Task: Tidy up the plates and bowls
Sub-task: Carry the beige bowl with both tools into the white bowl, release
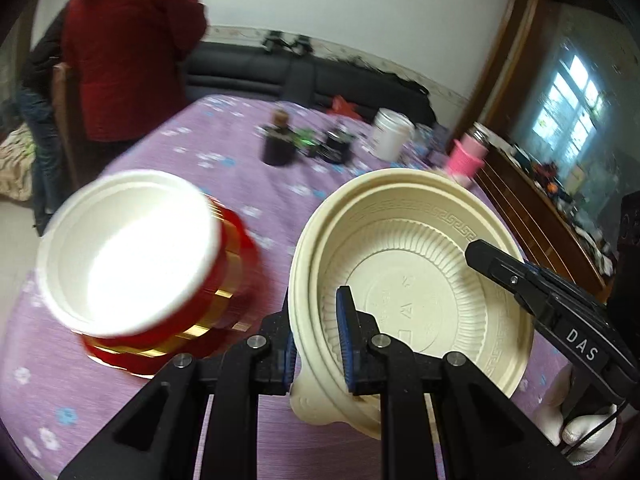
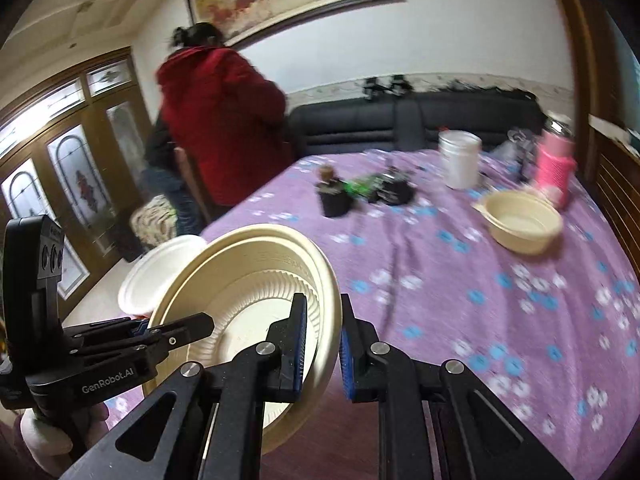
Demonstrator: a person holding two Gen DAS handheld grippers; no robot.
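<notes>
Two nested cream plastic bowls (image 1: 412, 276) are held tilted above the purple flowered tablecloth. My left gripper (image 1: 316, 340) is shut on their near rim. My right gripper (image 2: 322, 344) is shut on the opposite rim of the same cream bowls (image 2: 248, 300); it shows in the left wrist view (image 1: 492, 260) too. A stack of red-and-gold bowls with white insides (image 1: 132, 252) stands on the table to the left, seen in the right wrist view as a white rim (image 2: 160, 272). Another cream bowl (image 2: 522, 222) sits far right on the table.
At the table's far side stand a dark jar (image 2: 334, 196), dark clutter (image 2: 394, 190), a white container (image 2: 460, 158) and a pink bottle (image 2: 556, 168). A person in a red jacket (image 2: 220, 120) stands by a chair at the far left. A black sofa (image 2: 400, 124) lies behind.
</notes>
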